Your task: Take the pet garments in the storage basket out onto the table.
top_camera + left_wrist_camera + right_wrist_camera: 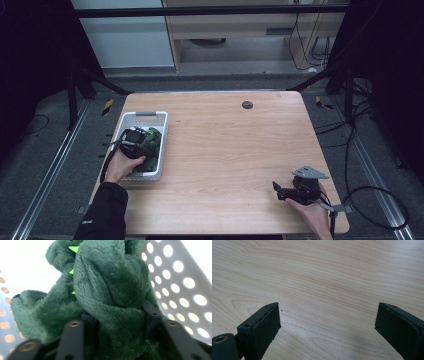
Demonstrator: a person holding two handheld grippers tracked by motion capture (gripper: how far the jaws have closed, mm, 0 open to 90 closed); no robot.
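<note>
Inside the white perforated basket at the left side of the table lies a dark green plush toy with small bright green spikes along its back. It fills much of the basket's middle, its fur bunched up against the holed wall. The left gripper reaches down into the basket, and its two black jaws press into the plush from either side, clenched on a thick fold of the toy. Over at the near right corner of the wooden table, well apart from the basket, the right gripper rests low over bare wood, its jaws spread wide with nothing between them.
</note>
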